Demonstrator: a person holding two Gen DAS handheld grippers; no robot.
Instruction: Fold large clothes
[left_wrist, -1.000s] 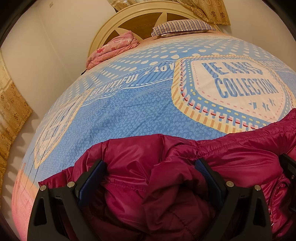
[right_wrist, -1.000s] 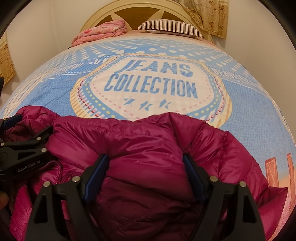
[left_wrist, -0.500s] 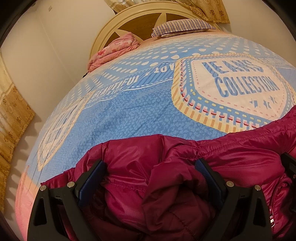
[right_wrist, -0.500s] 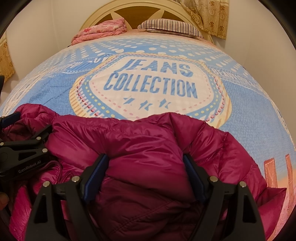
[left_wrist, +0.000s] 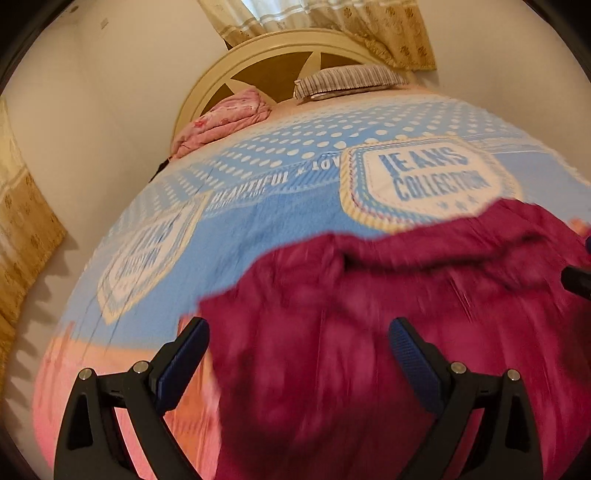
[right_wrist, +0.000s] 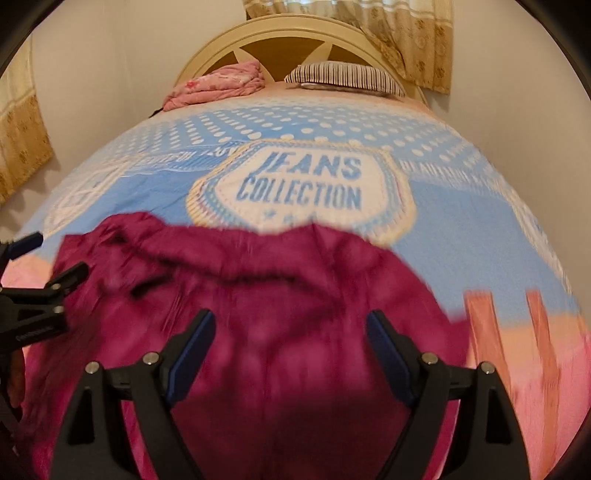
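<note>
A magenta puffer jacket (left_wrist: 388, 314) lies in a heap on the near end of the bed, blurred by motion; it also shows in the right wrist view (right_wrist: 277, 314). My left gripper (left_wrist: 299, 339) is open, its jaws spread wide above the jacket's left part, holding nothing. My right gripper (right_wrist: 288, 332) is open too, jaws wide above the jacket's middle. The left gripper (right_wrist: 33, 306) shows at the left edge of the right wrist view, beside the jacket.
The bed has a blue "Jeans Collection" cover (right_wrist: 461, 229). A pink folded quilt (left_wrist: 221, 122) and a striped pillow (right_wrist: 343, 75) lie by the cream headboard (right_wrist: 288, 37). Walls and curtains flank the bed.
Both grippers have pulled up and back from the jacket, which was bunched between the open jaws and now lies lower and farther off. The view is blurred by motion.
</note>
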